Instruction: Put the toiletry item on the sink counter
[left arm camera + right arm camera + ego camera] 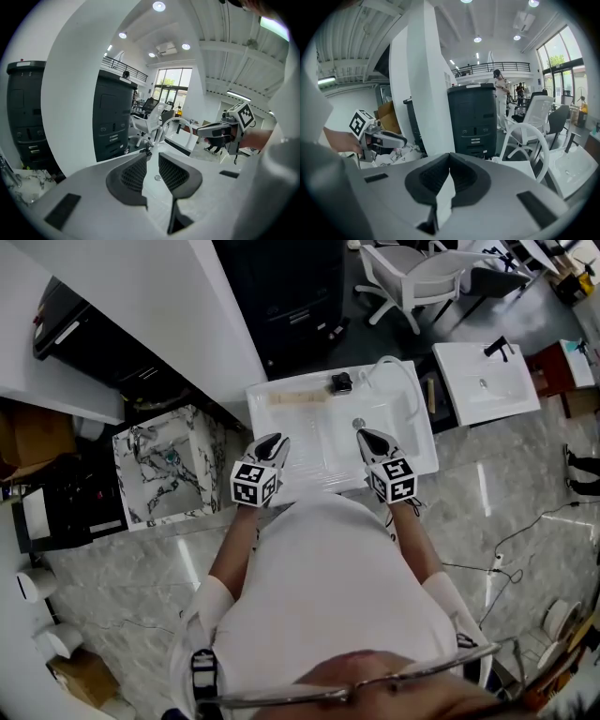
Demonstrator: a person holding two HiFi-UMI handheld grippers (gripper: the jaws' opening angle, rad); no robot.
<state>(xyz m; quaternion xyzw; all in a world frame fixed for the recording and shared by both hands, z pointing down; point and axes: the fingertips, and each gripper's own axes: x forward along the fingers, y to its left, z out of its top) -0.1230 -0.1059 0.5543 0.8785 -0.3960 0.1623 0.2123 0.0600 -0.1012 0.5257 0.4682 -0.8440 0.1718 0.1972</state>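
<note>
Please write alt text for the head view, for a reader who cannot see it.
Seen from above, a person in a white top holds the left gripper and the right gripper, both empty, over a white sink. A small dark object sits on the sink's back edge, beside a curved white tap.

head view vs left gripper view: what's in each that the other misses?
Head view only: the marker cube on the left tool, the person's forearms, a cardboard box. Left gripper view only: ceiling lights, windows, the left tool's jaws slightly apart with nothing between. Both: right tool, white faucet arch, sink drain, white chair.
</note>
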